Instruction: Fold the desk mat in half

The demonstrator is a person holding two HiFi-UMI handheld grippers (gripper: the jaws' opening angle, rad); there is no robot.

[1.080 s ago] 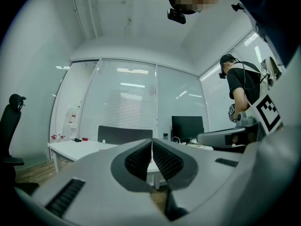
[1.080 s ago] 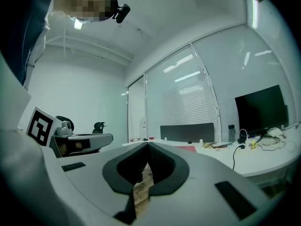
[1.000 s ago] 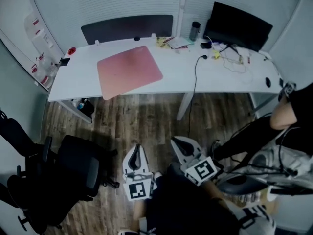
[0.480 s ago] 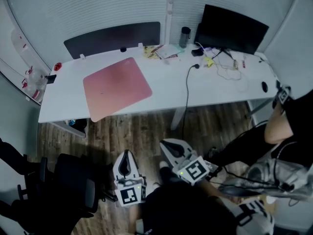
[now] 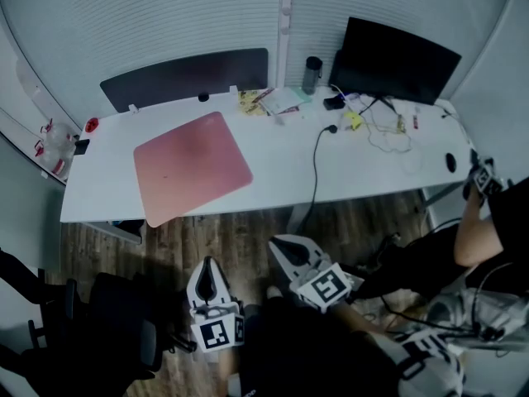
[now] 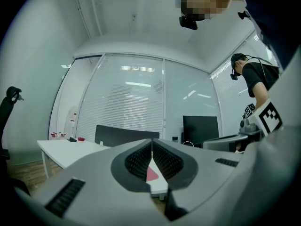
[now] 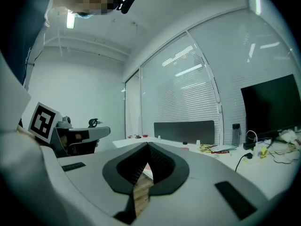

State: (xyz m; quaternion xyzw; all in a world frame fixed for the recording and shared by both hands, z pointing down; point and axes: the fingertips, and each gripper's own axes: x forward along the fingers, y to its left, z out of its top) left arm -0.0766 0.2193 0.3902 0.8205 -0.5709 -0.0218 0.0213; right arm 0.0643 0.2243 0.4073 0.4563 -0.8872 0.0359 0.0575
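The pink desk mat point(image 5: 192, 166) lies flat and slightly askew on the left half of the white desk point(image 5: 364, 172); one corner overhangs the front edge. Both grippers are held low over the wood floor, well short of the desk. My left gripper point(image 5: 207, 266) points level at the desk with its jaws shut and empty. A sliver of the pink mat point(image 6: 151, 174) shows behind the left gripper point(image 6: 151, 143). My right gripper point(image 5: 282, 246) is beside it, and in its own view the right gripper point(image 7: 147, 146) has its tips together with nothing between them.
A dark monitor point(image 5: 401, 56), a bottle point(image 5: 312, 73), papers point(image 5: 277, 102) and loose cables point(image 5: 388, 131) fill the desk's back and right. A dark panel point(image 5: 186, 77) stands behind it. A black office chair point(image 5: 116, 337) sits on the floor left. Another person point(image 5: 488, 222) is at the right.
Both grippers have been carried forward toward the desk. The desk and mat now sit lower and nearer in the head view, and the office chair has slid toward the lower left corner.
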